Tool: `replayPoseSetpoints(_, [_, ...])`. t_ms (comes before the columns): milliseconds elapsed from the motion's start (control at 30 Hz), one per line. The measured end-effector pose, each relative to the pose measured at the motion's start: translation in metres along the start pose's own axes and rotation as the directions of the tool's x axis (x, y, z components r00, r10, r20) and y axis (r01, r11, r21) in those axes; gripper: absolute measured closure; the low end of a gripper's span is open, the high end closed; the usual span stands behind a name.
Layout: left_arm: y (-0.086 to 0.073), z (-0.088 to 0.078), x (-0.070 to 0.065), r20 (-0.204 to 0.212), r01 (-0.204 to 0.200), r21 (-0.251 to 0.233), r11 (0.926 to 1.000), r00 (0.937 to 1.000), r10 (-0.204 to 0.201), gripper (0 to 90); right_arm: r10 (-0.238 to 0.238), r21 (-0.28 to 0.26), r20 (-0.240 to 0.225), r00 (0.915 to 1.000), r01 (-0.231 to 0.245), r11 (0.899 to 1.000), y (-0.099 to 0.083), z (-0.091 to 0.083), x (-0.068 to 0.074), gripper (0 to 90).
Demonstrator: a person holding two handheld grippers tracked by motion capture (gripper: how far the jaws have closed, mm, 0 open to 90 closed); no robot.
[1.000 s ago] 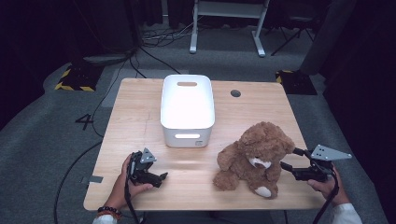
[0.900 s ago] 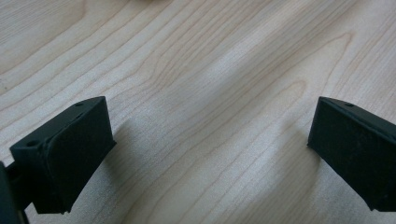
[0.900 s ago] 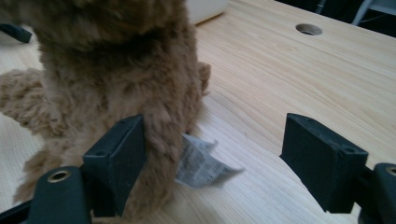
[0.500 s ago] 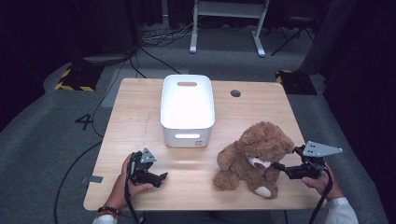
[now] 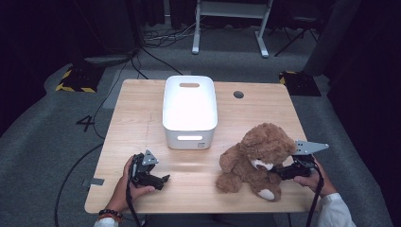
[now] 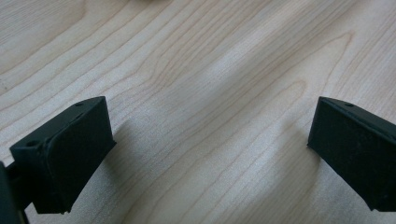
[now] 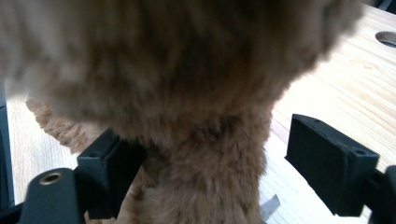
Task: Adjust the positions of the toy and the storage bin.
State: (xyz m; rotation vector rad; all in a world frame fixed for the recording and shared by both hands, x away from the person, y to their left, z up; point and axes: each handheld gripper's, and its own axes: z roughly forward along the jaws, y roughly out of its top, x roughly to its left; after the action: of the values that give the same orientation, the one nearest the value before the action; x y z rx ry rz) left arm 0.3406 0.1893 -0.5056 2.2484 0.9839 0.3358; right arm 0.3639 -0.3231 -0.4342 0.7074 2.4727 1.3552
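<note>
- The right gripper point(image 5: 280, 173) has been brought in against the bear point(image 5: 255, 158), its jaws just opened wider around the neck, one pad point(image 7: 109, 170) touching fur.
- The bear is seated at the table's point(image 5: 142, 123) near right, beside the bin point(image 5: 189, 111).
- The left gripper point(image 5: 160, 180) is rested wide open, nothing between.

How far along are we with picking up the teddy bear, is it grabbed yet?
Done: the right gripper has reached the teddy bear, its open jaws on either side of the bear's body. In hand: the grab itself; one jaw touches fur, the other stands clear. Left: closing and lifting. The bear sits on the table beside the white bin. The left gripper rests open.
</note>
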Motion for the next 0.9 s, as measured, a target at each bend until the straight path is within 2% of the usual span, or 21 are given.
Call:
replayPoseSetpoints(100, [0.0,0.0,0.0,0.0,0.0,0.0,1.0,1.0,0.0,0.1,-0.011,0.004,0.011,0.9999,0.011,1.0,0.001,0.003,0.0,17.9])
replayPoseSetpoints(333, [0.0,0.0,0.0,0.0,0.0,0.0,1.0,1.0,0.0,0.1,-0.018,0.021,-0.007,0.9998,0.018,1.0,0.002,0.016,0.008,16.8])
replayPoseSetpoints(500, [0.0,0.0,0.0,0.001,0.0,0.0,1.0,1.0,0.0,0.1,-0.029,0.017,-0.003,0.9996,0.029,0.999,-0.001,0.021,0.012,19.7])
replayPoseSetpoints(633, [0.0,0.0,0.0,0.0,-0.001,0.0,1.0,1.0,0.001,0.2,-0.036,0.004,0.004,0.9994,0.036,0.999,-0.003,0.023,0.016,31.5])
replayPoseSetpoints(700, [0.0,0.0,0.0,0.0,-0.001,0.0,1.0,1.0,0.001,0.2,-0.045,0.005,0.008,0.999,0.045,0.999,-0.003,0.023,0.016,34.3])
replayPoseSetpoints(733, [0.0,0.0,0.0,0.0,-0.001,0.0,1.0,1.0,0.001,0.2,-0.05,0.002,0.006,0.9987,0.05,0.999,-0.004,0.023,0.017,40.4])
replayPoseSetpoints(767, [0.0,0.0,0.0,0.0,-0.001,0.001,1.0,1.0,0.001,0.2,-0.05,0.002,0.006,0.9987,0.05,0.999,-0.004,0.023,0.017,40.4])
replayPoseSetpoints(800, [0.0,0.0,0.0,0.001,0.0,0.0,1.0,1.0,0.0,0.2,-0.054,-0.005,0.013,0.9984,0.054,0.999,-0.006,0.023,0.018,46.2])
replayPoseSetpoints(833, [0.0,0.0,0.0,0.0,-0.001,0.0,1.0,1.0,0.001,0.2,-0.054,-0.005,0.013,0.9984,0.054,0.999,-0.006,0.023,0.018,46.2])
replayPoseSetpoints(900, [0.0,0.0,0.0,0.0,-0.001,0.001,1.0,1.0,0.001,0.2,-0.062,-0.014,0.016,0.9979,0.062,0.998,-0.007,0.022,0.019,51.8])
